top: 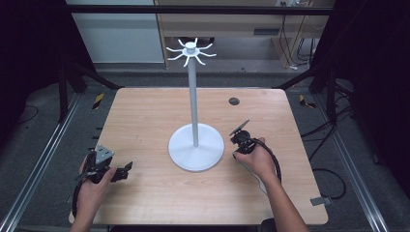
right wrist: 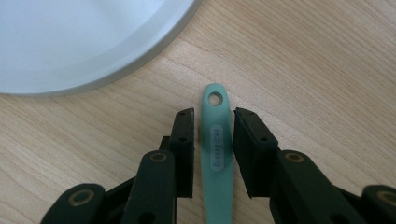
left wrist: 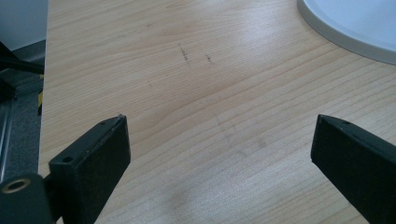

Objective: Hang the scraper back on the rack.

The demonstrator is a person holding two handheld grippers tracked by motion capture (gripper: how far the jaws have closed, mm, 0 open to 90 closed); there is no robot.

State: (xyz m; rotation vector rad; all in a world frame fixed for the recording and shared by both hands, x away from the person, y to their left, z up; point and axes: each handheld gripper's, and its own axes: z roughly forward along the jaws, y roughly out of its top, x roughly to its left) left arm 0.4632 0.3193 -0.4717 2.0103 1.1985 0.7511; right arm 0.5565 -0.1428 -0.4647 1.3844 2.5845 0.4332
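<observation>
— Right gripper view: where's the slim mint-green plastic handle (right wrist: 217, 154)?

— Flat on my pale wooden desk (right wrist: 327, 70), lengthwise between the right gripper (right wrist: 214, 140) jaws, narrowly spread, not pinching. Left gripper (left wrist: 219, 149) jaws gape, well apart.

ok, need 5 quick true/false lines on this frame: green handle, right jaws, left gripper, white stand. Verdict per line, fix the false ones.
1. The green handle lies between the jaws of the right gripper. True.
2. The handle's end with the hole rests on the white stand's base. False: that end lies on the bare wooden table, just short of the base's rim.
3. The left gripper holds something. False: its jaws stand wide apart over bare wood, nothing between them.
4. The white stand is upright, with curved hooks at its top. True.
5. The right gripper's pads clearly squeeze the handle. False: a thin gap shows on each side of it.
</observation>
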